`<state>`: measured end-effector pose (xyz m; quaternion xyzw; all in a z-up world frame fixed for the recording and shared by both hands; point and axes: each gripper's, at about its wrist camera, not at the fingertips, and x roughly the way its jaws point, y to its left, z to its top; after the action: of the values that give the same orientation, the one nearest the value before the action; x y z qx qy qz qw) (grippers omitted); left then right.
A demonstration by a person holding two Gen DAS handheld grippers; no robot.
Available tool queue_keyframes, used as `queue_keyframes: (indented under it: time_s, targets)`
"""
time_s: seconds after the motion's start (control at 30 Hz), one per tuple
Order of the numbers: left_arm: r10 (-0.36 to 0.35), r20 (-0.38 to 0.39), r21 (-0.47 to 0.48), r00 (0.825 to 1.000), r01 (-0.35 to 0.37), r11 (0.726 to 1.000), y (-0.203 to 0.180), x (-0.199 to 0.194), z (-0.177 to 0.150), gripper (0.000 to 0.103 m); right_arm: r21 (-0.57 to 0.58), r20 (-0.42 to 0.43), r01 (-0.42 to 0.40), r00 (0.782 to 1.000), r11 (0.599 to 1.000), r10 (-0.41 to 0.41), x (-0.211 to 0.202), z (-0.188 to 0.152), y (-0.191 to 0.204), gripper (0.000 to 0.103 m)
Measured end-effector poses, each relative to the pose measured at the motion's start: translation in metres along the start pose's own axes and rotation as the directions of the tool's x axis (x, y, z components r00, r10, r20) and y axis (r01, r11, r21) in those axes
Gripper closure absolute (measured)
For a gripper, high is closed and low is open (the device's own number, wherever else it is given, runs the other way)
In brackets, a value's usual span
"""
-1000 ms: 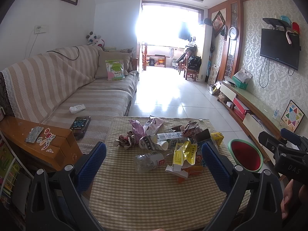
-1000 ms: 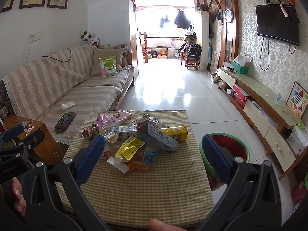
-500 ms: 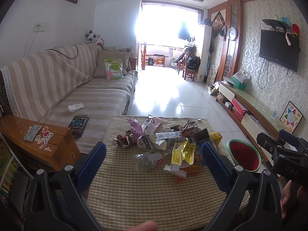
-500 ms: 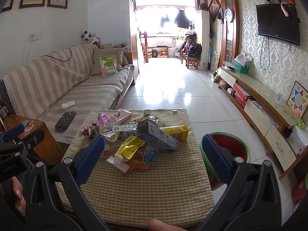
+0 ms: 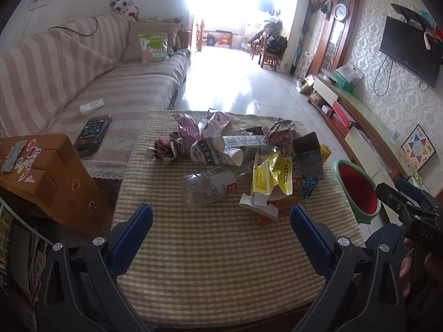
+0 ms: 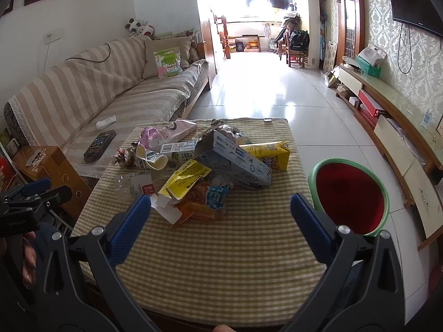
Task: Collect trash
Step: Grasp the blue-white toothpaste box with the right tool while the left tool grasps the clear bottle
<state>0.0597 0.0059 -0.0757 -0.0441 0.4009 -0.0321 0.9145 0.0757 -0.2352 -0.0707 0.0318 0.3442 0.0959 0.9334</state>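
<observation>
A heap of trash lies on the checked table (image 5: 221, 249) (image 6: 249, 249): a clear plastic bottle (image 5: 210, 185) (image 6: 133, 184), a yellow wrapper (image 5: 272, 175) (image 6: 184, 179), a paper cup (image 5: 218, 153), a grey toothpaste box (image 6: 235, 159), a yellow carton (image 6: 267, 153), a pink bag (image 6: 169, 135) and crumpled paper (image 5: 166, 149). A green bin with red inside (image 5: 358, 191) (image 6: 350, 196) stands at the table's right side. My left gripper (image 5: 221, 221) is open and empty above the near table, short of the bottle. My right gripper (image 6: 220, 210) is open and empty just before the heap.
A striped sofa (image 5: 83, 83) (image 6: 110, 88) runs along the left with a dark remote (image 5: 92, 134) on it. A wooden side table (image 5: 41, 174) stands at the table's left. A low TV cabinet (image 6: 401, 132) lines the right wall. Tiled floor (image 6: 277, 88) lies beyond.
Both grippers have tilted down and moved closer to the table, so the trash heap looks nearer. Both stay open and empty.
</observation>
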Motion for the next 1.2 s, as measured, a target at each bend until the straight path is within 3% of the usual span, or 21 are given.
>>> queue_keyframes:
  time_s: [0.1, 0.2, 0.37, 0.53, 0.7, 0.83, 1.0, 1.07, 1.1, 1.17, 1.2]
  targets:
    - [0.039, -0.036, 0.098, 0.999, -0.035, 0.995, -0.002, 0.028, 0.007, 0.008, -0.022, -0.032, 0.022, 0.999, 1.0, -0.023, 0.02, 0.0, -0.005, 0.003]
    - [0.061, -0.077, 0.175, 0.995, -0.047, 0.983, 0.001, 0.057, 0.014, 0.008, -0.086, -0.046, 0.094, 0.994, 0.992, -0.098, 0.038, 0.002, -0.01, 0.003]
    - [0.068, -0.173, 0.308, 0.982, -0.012, 0.951, 0.003, 0.105, 0.021, 0.008, -0.136, -0.048, 0.088, 0.994, 0.987, -0.096, 0.065, 0.008, -0.03, 0.003]
    - [0.074, -0.248, 0.418, 0.966, 0.038, 0.907, 0.002, 0.143, 0.024, 0.008, -0.226, -0.063, 0.033, 0.997, 0.974, -0.048, 0.103, 0.016, -0.045, 0.003]
    - [0.088, -0.299, 0.51, 0.95, 0.081, 0.856, 0.001, 0.168, 0.024, 0.008, -0.366, -0.041, -0.032, 0.999, 0.93, 0.018, 0.127, 0.024, -0.053, 0.003]
    - [0.089, -0.316, 0.543, 0.945, 0.103, 0.834, -0.003, 0.18, 0.022, 0.009, -0.437, -0.056, -0.076, 0.997, 0.896, 0.058, 0.147, 0.031, -0.054, 0.003]
    - [0.071, -0.353, 0.536, 0.933, 0.139, 0.833, -0.009, 0.188, 0.023, 0.027, -0.535, -0.07, -0.147, 0.989, 0.832, 0.129, 0.162, 0.031, -0.039, 0.004]
    - [0.072, -0.37, 0.542, 0.926, 0.153, 0.826, -0.011, 0.188, 0.017, 0.031, -0.552, -0.089, -0.179, 0.984, 0.814, 0.156, 0.167, 0.031, -0.035, 0.007]
    - [0.074, -0.373, 0.548, 0.925, 0.156, 0.822, -0.014, 0.186, 0.013, 0.034, -0.558, -0.098, -0.182, 0.983, 0.81, 0.153, 0.17, 0.03, -0.032, 0.014]
    - [0.075, -0.375, 0.544, 0.924, 0.154, 0.825, -0.015, 0.183, 0.009, 0.035, -0.572, -0.117, -0.185, 0.983, 0.799, 0.143, 0.174, 0.028, -0.03, 0.038]
    - [0.072, -0.376, 0.536, 0.924, 0.153, 0.83, -0.014, 0.184, 0.011, 0.036, -0.575, -0.123, -0.182, 0.983, 0.797, 0.136, 0.176, 0.028, -0.029, 0.041]
